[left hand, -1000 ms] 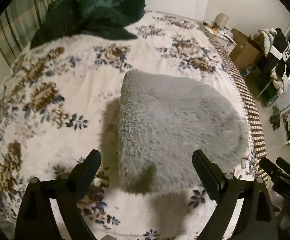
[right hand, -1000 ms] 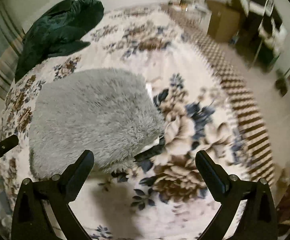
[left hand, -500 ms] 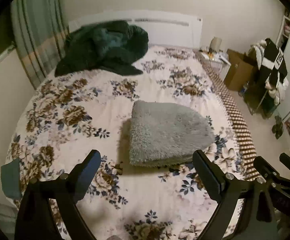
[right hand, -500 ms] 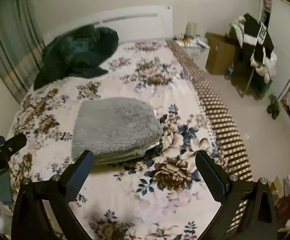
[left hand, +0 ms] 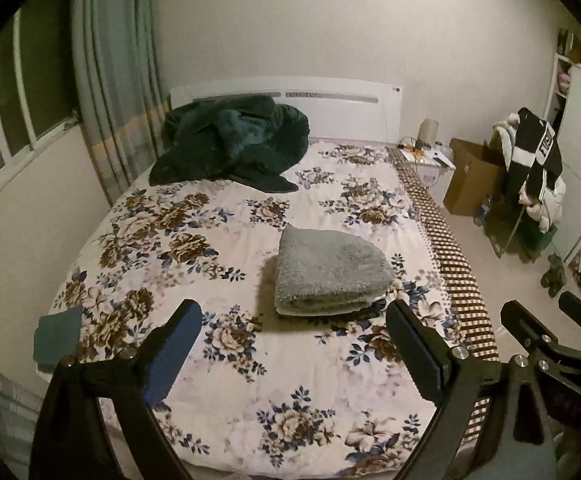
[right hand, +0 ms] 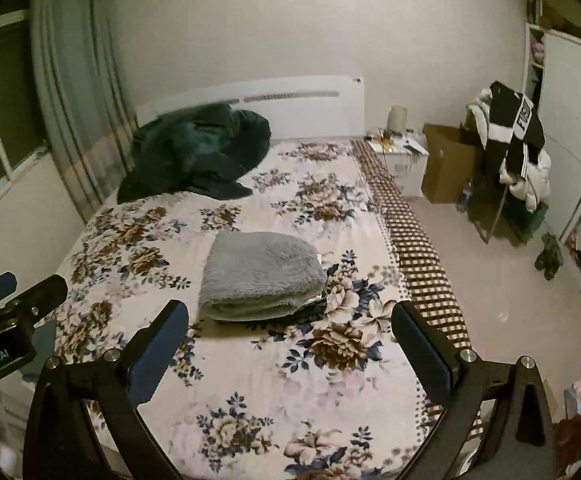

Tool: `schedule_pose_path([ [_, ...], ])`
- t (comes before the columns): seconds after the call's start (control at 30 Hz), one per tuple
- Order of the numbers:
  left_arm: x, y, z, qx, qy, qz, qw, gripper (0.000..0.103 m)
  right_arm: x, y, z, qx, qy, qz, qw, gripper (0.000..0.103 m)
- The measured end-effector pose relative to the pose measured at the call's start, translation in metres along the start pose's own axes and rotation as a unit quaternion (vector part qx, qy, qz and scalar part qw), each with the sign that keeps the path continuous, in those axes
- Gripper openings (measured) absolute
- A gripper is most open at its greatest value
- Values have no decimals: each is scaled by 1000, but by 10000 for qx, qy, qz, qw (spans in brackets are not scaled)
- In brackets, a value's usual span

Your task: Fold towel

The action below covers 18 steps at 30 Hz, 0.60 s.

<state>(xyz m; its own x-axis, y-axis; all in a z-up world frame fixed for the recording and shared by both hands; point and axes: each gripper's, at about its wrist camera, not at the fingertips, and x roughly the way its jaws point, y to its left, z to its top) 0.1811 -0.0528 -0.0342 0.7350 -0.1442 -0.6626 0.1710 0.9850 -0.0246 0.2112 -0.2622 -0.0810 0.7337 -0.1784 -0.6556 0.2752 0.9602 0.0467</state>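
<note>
Bed [left hand: 250, 380]: fills the mid of both views, floral cover, white w/ brown & blue blooms; checked brown strip runs along its right edge.
Headboard [left hand: 330, 108]: white, flat vs the far wall.
Curtain [left hand: 118, 92]: pale, hangs at the left by the window.
Dark green blanket [left hand: 230, 140]: heaped in a bundle at the head of the bed, left side, well apart from the towel.
Cardboard box [left hand: 470, 176]: on the floor right of the bed, next to a small white nightstand [left hand: 430, 164].
Towel [left hand: 330, 272]: grey, fluffy, folded into a thick stack of layers; lies on the bed, mid, a bit twd the right edge. Nothing touching it.
Dark item [right hand: 310, 312]: peeks out under the towel's near right corner; can't tell what it is.
Left gripper [left hand: 293, 328]: spread wide, empty, held above the near end of the bed, towel seen betw its fingers, clear of it.
Right gripper [right hand: 290, 326]: also spread wide, empty, off the towel, just beside the left one.
</note>
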Motion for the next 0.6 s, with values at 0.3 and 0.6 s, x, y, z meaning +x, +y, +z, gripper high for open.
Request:
schedule_pose_path([
  [0.3,-50,7,-12,-182,-184,-59,9996,94,-103,4,-13,-101,-363,-54,9993,103],
  [0.6,-71,14,-12,-63,-419,16,9991,102,-141,16,-11,-80,-475,-86,9988,103],
])
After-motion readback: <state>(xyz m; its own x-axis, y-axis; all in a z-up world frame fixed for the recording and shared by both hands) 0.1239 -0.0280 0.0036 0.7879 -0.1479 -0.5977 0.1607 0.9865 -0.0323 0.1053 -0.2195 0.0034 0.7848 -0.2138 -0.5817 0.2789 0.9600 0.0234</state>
